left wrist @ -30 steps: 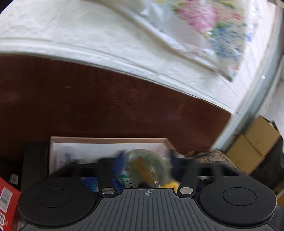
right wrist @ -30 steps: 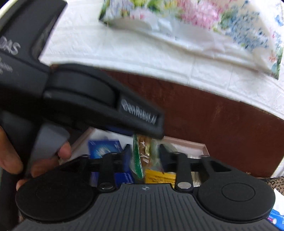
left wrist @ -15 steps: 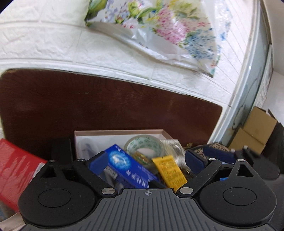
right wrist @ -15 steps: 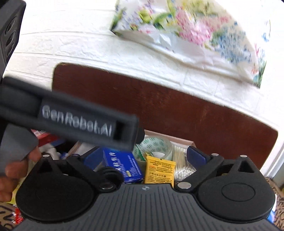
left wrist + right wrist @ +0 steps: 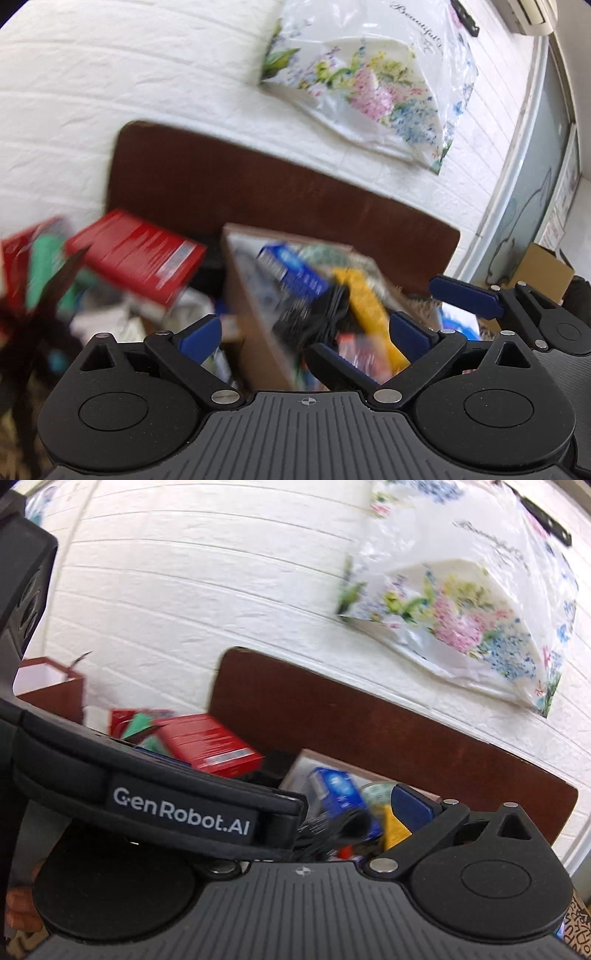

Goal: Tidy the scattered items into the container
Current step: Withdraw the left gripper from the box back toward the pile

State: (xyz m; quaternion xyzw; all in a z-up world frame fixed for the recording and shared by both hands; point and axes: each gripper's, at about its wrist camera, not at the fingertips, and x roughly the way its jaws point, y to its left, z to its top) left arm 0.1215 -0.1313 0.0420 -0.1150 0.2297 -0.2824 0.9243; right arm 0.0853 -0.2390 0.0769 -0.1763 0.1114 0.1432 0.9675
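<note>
The left hand-held gripper (image 5: 304,334) has its jaws spread wide, still easing apart, with nothing pressed between the blue pads; the box (image 5: 258,325) wall and its contents merely show through the gap. The right hand-held gripper (image 5: 354,823) is also spread wide and holds nothing; only its right blue pad is visible, the other side being hidden behind the left tool's black strap.

The box sits just ahead of both, already holding a blue carton (image 5: 291,269), a tape roll (image 5: 325,254), a yellow packet (image 5: 365,299) and a black tangle (image 5: 321,317) that looks like cord. Outside it, to the left, a red carton (image 5: 136,258) leans on a loose heap, with something green (image 5: 44,266) beside it.

The step in hand appears to be going for another stray item, likely the red carton. It is rigid card with flat faces, so I would close across its narrow sides, squarely. The heap beneath looks soft and unstable, so lift straight up. The box is crowded; lay the carton flat on top rather than dropping it, or the slick packet may slide out.
</note>
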